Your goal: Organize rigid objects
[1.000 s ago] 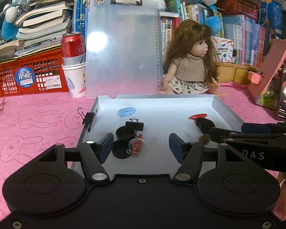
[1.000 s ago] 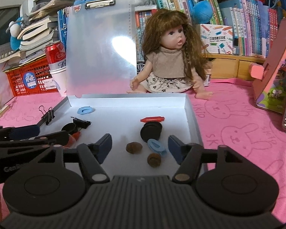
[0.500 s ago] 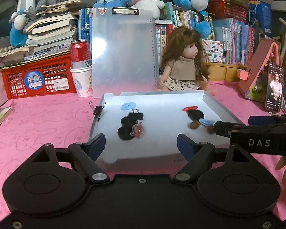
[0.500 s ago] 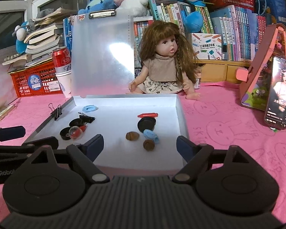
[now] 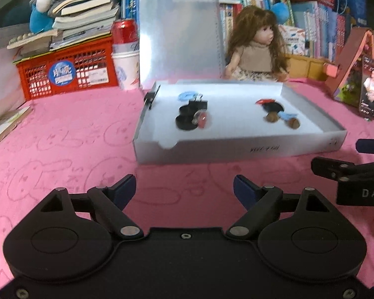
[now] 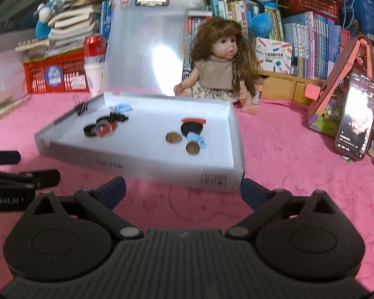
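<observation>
Distance is what matters: the white tray (image 5: 236, 149) lies on the pink table (image 5: 62, 129) ahead of both my grippers, its near wall facing me. My left gripper (image 5: 184, 189) is spread and empty; my right gripper (image 6: 183, 190) is opening, nothing between its jaws. The black-and-red cluster (image 5: 190, 119) sits on the tray's left, the brown nuts (image 6: 173, 137) and blue piece (image 6: 197, 139) on its right, nearer my right gripper. Blur smears all of them, so I cannot tell each item.
</observation>
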Available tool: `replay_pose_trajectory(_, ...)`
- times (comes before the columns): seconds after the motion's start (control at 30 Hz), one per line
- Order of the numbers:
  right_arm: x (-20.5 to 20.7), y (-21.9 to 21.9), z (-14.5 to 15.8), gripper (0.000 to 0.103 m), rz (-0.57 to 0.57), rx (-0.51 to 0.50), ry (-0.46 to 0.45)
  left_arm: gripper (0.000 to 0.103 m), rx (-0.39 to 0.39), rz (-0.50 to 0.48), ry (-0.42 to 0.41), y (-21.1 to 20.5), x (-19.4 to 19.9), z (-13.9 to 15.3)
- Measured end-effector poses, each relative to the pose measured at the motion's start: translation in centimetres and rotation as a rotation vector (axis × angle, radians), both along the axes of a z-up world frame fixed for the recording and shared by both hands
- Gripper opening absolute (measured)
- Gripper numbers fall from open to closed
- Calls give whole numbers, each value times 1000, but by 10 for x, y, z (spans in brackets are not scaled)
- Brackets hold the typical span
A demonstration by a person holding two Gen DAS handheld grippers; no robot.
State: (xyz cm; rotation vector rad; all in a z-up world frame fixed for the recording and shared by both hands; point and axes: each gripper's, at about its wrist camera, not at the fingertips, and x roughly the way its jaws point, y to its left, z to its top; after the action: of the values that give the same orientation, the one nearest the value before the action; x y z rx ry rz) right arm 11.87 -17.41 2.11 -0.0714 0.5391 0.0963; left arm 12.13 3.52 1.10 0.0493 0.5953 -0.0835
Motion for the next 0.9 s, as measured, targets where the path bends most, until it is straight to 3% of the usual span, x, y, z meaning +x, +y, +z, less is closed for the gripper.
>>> replay_pose_trajectory(0.47,10,-2,-16,103,17,28,116,97,-18,19,28,3,8,-11)
replay_pose_trajectory(0.9,10,-3,-16,103,18,35,123,103,-18,27,43,3,10,-12)
